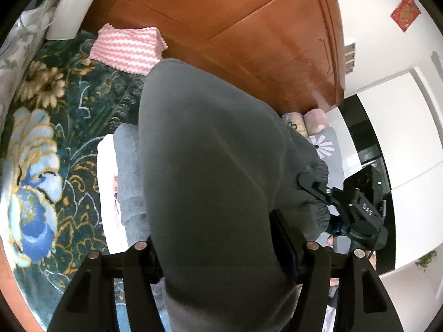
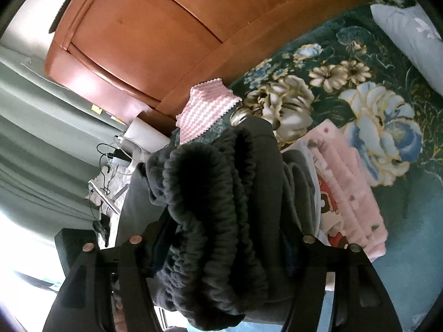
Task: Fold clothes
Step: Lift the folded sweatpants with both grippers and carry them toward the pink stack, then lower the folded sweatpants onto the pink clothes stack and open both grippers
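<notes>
A dark grey garment (image 1: 210, 166) with a ribbed elastic band (image 2: 210, 207) hangs lifted above the floral bedspread (image 1: 36, 144). My left gripper (image 1: 221, 251) is shut on its smooth fabric, which fills the middle of the left wrist view. My right gripper (image 2: 221, 249) is shut on the bunched elastic band; it also shows in the left wrist view (image 1: 304, 179), pinching the garment's right edge. Folded clothes lie underneath: a light grey piece (image 1: 127, 171) and a pink printed piece (image 2: 349, 193).
A pink-and-white zigzag cloth (image 1: 127, 48) lies folded near the wooden wardrobe (image 1: 249, 27). A pale pillow (image 2: 415, 36) is at the bed's far side. Cables and a white box (image 2: 144, 135) sit beside the bed. Rolled cloths (image 1: 304, 121) lie at the wardrobe's foot.
</notes>
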Available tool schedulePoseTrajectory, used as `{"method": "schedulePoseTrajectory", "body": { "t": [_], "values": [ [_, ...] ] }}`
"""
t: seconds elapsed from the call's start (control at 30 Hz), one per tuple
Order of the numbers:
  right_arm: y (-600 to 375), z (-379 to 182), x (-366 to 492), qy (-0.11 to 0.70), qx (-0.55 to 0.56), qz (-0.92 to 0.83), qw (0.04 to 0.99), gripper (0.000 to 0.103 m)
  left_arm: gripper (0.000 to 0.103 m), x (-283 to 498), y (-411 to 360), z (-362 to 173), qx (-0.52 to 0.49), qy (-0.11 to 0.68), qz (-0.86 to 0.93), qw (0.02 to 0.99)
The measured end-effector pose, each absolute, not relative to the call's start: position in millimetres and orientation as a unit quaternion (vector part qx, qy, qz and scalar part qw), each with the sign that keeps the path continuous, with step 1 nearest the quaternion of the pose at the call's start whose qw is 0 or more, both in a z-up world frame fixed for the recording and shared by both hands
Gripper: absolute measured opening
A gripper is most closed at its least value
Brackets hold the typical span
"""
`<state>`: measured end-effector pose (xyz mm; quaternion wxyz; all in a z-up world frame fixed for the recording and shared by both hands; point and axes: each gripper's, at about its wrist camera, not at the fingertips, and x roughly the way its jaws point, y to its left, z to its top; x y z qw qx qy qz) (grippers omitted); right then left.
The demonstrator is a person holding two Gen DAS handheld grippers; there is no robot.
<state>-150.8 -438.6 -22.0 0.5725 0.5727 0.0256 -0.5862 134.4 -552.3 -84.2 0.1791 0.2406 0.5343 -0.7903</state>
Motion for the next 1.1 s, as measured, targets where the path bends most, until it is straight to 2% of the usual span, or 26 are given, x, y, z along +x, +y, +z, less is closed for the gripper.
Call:
{"method": "schedulePoseTrajectory", "body": {
  "t": [0.1, 0.2, 0.33, 0.43, 0.53, 0.63, 0.73, 0.9, 1.0, 1.1],
  "values": [
    [-432, -4, -151, 0.048, 0.55, -0.6, 0.579, 0.075, 0.078, 155, -550, -68, 0.249, 0.538, -0.779, 0.205],
    [-420, 14, -158, 0.047, 0.521, -0.629, 0.575, 0.076, 0.078, 169, -550, -60, 0.237, 0.544, -0.774, 0.219],
    [-405, 39, -156, 0.011, 0.497, -0.659, 0.565, 0.076, 0.079, 171, -541, -30, 0.237, 0.464, -0.813, 0.259],
    [-407, 65, -125, 0.058, 0.426, -0.696, 0.575, 0.076, 0.081, 155, -530, -8, 0.244, 0.393, -0.847, 0.261],
    [-419, 78, -83, 0.101, 0.369, -0.682, 0.623, 0.076, 0.082, 138, -521, -5, 0.253, 0.359, -0.869, 0.23],
    [-438, 67, -62, 0.143, 0.36, -0.664, 0.64, 0.076, 0.082, 127, -520, -24, 0.268, 0.366, -0.863, 0.221],
    [-455, 31, -76, 0.149, 0.408, -0.675, 0.596, 0.076, 0.082, 122, -518, -33, 0.272, 0.37, -0.864, 0.209],
    [-453, -14, -111, 0.08, 0.484, -0.686, 0.537, 0.076, 0.082, 117, -513, -44, 0.273, 0.374, -0.867, 0.187],
    [-449, -19, -120, 0.043, 0.503, -0.68, 0.532, 0.076, 0.082, 114, -514, -53, 0.285, 0.371, -0.863, 0.193],
    [-452, -18, -120, 0.043, 0.512, -0.677, 0.527, 0.076, 0.082, 115, -515, -57, 0.305, 0.354, -0.858, 0.212]
  ]
}}
